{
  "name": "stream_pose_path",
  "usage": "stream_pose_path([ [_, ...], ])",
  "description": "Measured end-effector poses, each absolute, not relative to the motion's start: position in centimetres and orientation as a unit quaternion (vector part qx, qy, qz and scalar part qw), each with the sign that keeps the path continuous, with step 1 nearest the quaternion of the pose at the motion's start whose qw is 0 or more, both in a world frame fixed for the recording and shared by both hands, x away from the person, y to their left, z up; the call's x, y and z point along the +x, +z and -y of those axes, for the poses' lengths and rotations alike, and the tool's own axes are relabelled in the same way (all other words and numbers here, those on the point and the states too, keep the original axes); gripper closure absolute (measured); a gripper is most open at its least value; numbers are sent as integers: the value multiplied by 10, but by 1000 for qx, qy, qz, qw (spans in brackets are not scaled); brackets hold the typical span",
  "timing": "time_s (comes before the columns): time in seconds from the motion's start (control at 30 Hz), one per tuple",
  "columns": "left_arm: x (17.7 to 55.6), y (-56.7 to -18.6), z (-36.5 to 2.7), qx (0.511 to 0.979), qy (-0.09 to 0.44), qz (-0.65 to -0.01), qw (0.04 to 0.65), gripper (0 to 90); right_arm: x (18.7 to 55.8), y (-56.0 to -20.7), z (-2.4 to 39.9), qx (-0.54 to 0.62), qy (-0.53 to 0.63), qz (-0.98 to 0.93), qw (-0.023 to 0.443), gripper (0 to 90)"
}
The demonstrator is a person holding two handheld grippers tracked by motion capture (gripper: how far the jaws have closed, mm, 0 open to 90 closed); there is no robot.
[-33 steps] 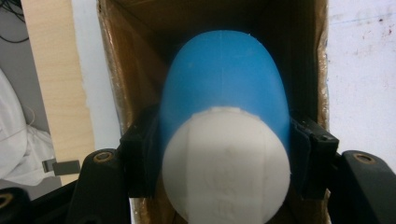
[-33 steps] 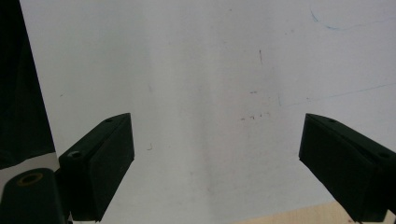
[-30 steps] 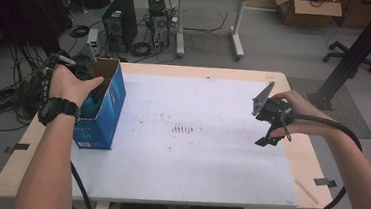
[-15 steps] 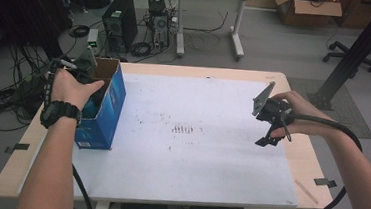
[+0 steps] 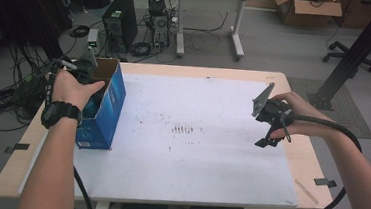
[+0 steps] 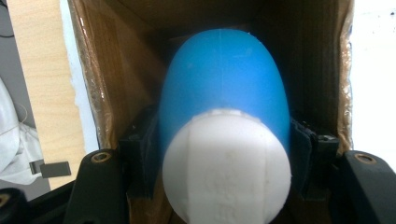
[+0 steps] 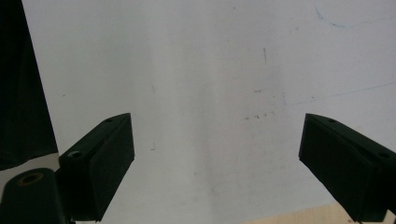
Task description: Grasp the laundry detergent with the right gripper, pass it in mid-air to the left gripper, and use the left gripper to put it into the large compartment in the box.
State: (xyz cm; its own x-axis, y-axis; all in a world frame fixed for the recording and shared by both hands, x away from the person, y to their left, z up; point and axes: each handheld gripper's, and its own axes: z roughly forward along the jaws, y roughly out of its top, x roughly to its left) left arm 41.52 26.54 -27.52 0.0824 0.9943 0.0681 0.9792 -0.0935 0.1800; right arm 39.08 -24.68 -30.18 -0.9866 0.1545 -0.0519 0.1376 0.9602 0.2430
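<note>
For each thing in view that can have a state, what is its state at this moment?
Blue box: open at the top, upright on the table's left edge.
Blue bottle: inside the box, white cap on, clamped.
Left gripper: shut on the bottle, reaching into the box.
Right gripper: open, nothing between its fingers, above the white sheet.
</note>
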Motion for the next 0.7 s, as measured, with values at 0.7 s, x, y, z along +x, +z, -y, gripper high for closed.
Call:
stream_pose_path([
  [0.7, 403, -230, -259, 749, 102, -651, 65, 249, 387, -295, 250, 78, 120, -989, 38, 103],
])
